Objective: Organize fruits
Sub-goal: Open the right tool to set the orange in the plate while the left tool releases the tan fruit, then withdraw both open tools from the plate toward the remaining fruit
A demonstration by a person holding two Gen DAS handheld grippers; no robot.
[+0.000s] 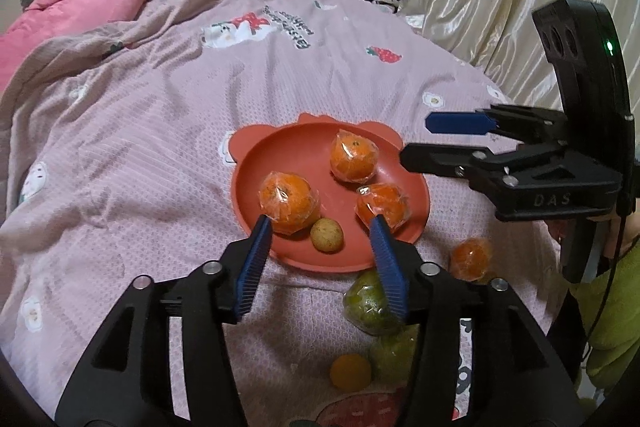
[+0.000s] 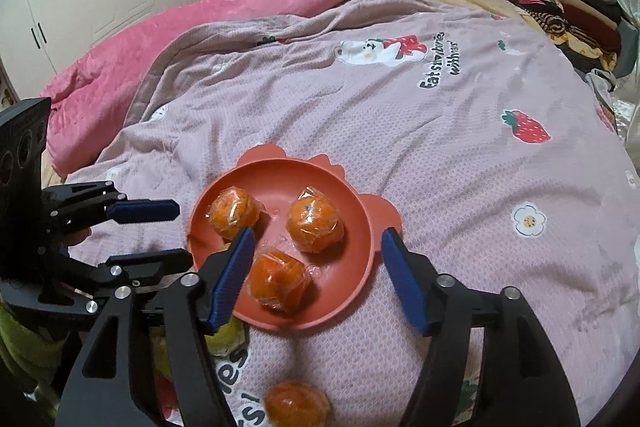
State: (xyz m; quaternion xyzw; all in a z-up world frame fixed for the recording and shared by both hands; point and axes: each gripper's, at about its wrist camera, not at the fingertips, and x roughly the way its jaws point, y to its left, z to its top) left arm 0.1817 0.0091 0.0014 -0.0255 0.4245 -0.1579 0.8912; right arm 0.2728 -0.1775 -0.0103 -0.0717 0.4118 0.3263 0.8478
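Hovering low over the bed, the left claw (image 1: 320,227) and right claw (image 2: 316,239) both gape wide, holding nothing. Between them sits a round, eared terracotta plate (image 1: 280,151) carrying three plastic-wrapped oranges (image 1: 353,160) and a small rough brown fruit (image 1: 327,234) on the quilted blanket (image 1: 160,131).
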